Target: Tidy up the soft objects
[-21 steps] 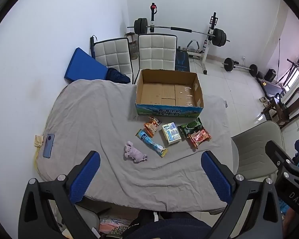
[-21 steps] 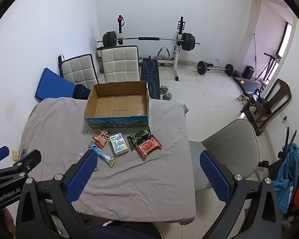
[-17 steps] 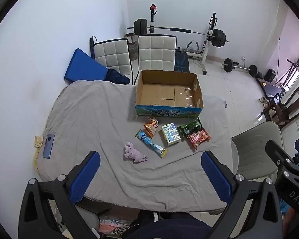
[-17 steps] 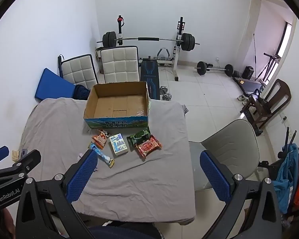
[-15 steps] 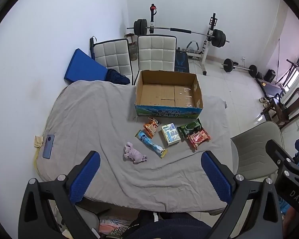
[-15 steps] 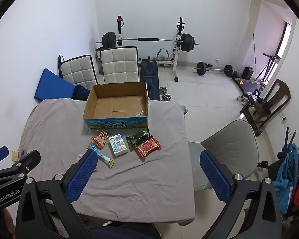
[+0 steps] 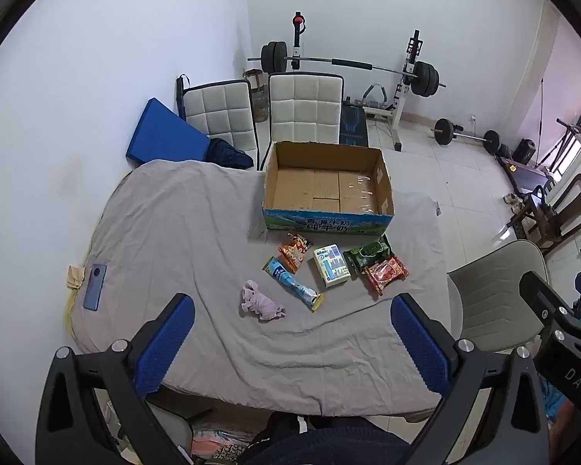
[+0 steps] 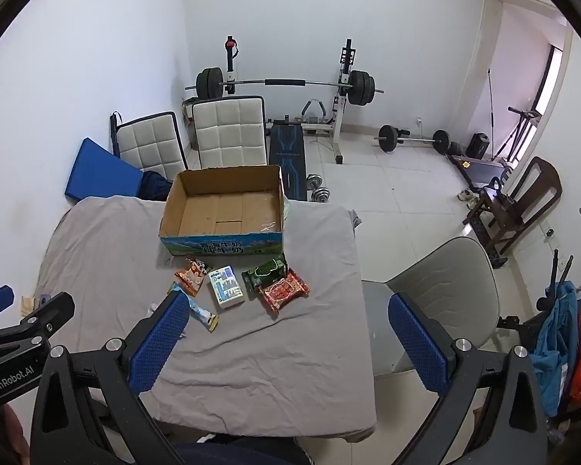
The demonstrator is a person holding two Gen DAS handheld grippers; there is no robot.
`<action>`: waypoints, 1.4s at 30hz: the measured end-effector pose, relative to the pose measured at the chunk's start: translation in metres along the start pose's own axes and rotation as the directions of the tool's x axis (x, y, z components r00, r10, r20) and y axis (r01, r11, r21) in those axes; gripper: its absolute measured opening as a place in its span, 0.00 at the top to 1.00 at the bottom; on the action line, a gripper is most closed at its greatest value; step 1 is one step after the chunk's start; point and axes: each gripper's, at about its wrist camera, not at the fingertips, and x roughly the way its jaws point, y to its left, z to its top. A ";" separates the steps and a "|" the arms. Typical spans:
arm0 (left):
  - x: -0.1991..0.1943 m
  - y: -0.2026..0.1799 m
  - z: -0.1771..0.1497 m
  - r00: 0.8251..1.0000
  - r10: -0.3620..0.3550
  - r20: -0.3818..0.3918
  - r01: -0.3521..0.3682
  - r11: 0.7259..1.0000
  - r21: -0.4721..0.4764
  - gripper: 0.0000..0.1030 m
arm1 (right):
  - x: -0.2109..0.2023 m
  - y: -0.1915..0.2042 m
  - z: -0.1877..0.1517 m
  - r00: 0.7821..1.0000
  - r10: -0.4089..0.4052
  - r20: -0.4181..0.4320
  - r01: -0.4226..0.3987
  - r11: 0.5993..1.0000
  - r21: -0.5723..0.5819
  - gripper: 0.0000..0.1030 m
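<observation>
Both tools wide open, nothing held, above tabletop edge.
Left tool (image 7: pixel 290 333) and right tool (image 8: pixel 286 333) empty. Plush toy (image 7: pixel 260 303) lies near snack packets (image 7: pixel 383 272) before the empty box (image 7: pixel 326 224); light, squashy, probably best pinched mid-body.

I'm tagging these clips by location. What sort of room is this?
Most likely a spare room at home used as a gym and workspace: a barbell rack and weight bench stand by the far wall, while a cloth-covered table holds a cardboard box and snack packets.
</observation>
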 end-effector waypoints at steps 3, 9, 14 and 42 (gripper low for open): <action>-0.001 -0.002 0.002 1.000 0.001 0.004 -0.001 1.000 0.000 0.00 | -0.001 0.000 0.000 1.000 0.000 0.003 0.000 1.000 0.001 0.00; -0.002 -0.003 0.003 1.000 0.001 0.005 -0.001 1.000 0.000 0.00 | -0.002 0.000 0.002 1.000 0.001 0.002 -0.001 1.000 0.001 0.00; -0.004 -0.004 0.004 1.000 -0.003 0.005 0.003 1.000 0.002 0.00 | 0.000 -0.003 0.003 1.000 0.002 0.000 -0.002 1.000 0.004 0.00; -0.005 -0.004 0.002 1.000 -0.001 0.011 0.001 1.000 0.002 0.00 | -0.004 0.002 0.002 1.000 -0.006 0.014 0.006 1.000 -0.003 0.00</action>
